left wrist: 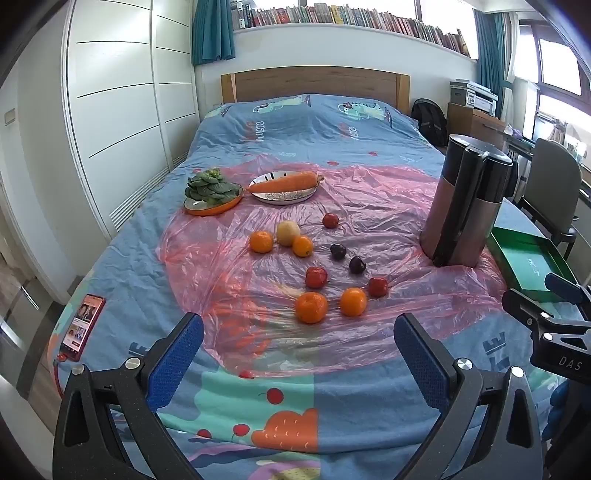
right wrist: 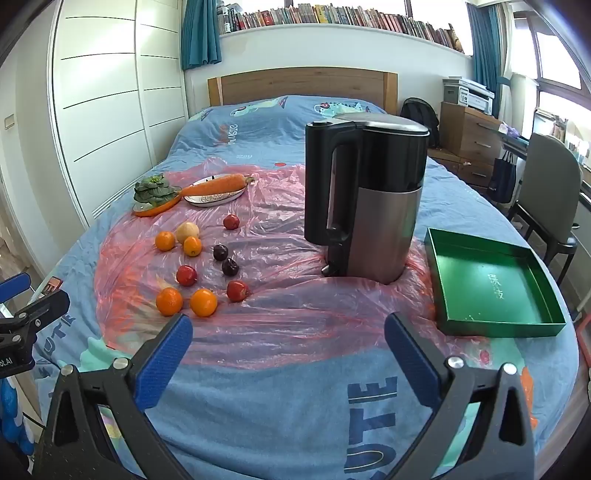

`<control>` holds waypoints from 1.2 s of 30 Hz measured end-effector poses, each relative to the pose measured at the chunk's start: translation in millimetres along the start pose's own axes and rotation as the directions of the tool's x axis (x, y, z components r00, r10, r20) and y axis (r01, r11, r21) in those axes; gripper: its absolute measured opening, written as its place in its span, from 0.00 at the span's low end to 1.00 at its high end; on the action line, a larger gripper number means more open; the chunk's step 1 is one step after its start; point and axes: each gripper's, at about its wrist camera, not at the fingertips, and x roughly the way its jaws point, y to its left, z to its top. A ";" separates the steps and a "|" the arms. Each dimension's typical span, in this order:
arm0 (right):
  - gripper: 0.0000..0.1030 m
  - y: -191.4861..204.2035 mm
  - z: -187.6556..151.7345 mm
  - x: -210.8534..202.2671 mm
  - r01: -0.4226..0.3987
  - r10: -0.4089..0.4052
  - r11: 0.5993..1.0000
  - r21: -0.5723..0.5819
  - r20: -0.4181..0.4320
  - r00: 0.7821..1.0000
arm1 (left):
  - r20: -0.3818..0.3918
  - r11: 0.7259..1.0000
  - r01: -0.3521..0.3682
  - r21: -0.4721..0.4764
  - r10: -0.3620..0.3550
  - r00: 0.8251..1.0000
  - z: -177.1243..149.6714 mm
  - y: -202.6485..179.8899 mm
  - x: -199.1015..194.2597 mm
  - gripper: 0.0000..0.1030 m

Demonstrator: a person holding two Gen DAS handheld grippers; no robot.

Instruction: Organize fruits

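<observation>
Here, green tray (right wrist: 491, 284) bare; carrot (left wrist: 284, 181) on white plate (left wrist: 284, 197) (greens (left wrist: 208, 186) beside); both grippers' fingers (left wrist: 184, 354) spread.

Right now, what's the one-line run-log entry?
left gripper: open, empty | right gripper: open, empty | fruits: loose on plastic sheet | green tray: empty

Location: a home bedroom. Indicators: a bed (left wrist: 295, 406) with a wooden headboard (left wrist: 314, 83) and a cartoon-print blue cover; white built-in wardrobe doors (left wrist: 122, 92) on the left; a long shelf of books (right wrist: 332, 18) below the window; teal curtains (left wrist: 212, 31); a wooden drawer unit (right wrist: 469, 133) carrying a printer (right wrist: 469, 94).
</observation>
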 end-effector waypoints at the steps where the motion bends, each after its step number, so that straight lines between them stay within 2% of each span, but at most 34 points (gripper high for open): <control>1: 1.00 0.0 0.1 -0.3 0.000 0.000 1.000 0.001 0.000 1.000 | 0.007 1.000 -0.001 0.000 0.001 1.000 -0.1 0.0 -0.2 0.98; 6: 1.00 0.5 0.1 -1.0 0.000 0.000 1.000 -0.001 0.004 1.000 | 0.021 1.000 -0.012 0.004 0.012 1.000 0.9 -3.2 -1.9 0.98; 11: 1.00 1.0 0.4 -1.5 0.000 0.000 1.000 -0.001 0.006 1.000 | 0.025 1.000 0.029 0.006 -0.029 0.999 8.0 -2.3 -2.4 0.98; 15: 1.00 1.6 0.7 -1.8 0.000 0.000 1.000 -0.003 0.006 1.000 | 0.042 0.999 0.047 -0.008 -0.047 0.998 1.8 1.7 -6.0 0.98; 25: 1.00 0.7 1.3 -1.1 -0.012 0.012 1.000 -0.004 -0.004 1.000 | 0.012 0.998 0.056 -0.001 -0.056 0.998 0.9 -0.8 -2.8 0.98; 36: 1.00 2.2 1.6 -5.6 -0.012 0.012 1.000 -0.010 0.001 1.000 | -0.025 0.998 0.040 0.047 -0.039 0.999 -0.7 -3.9 -1.1 0.98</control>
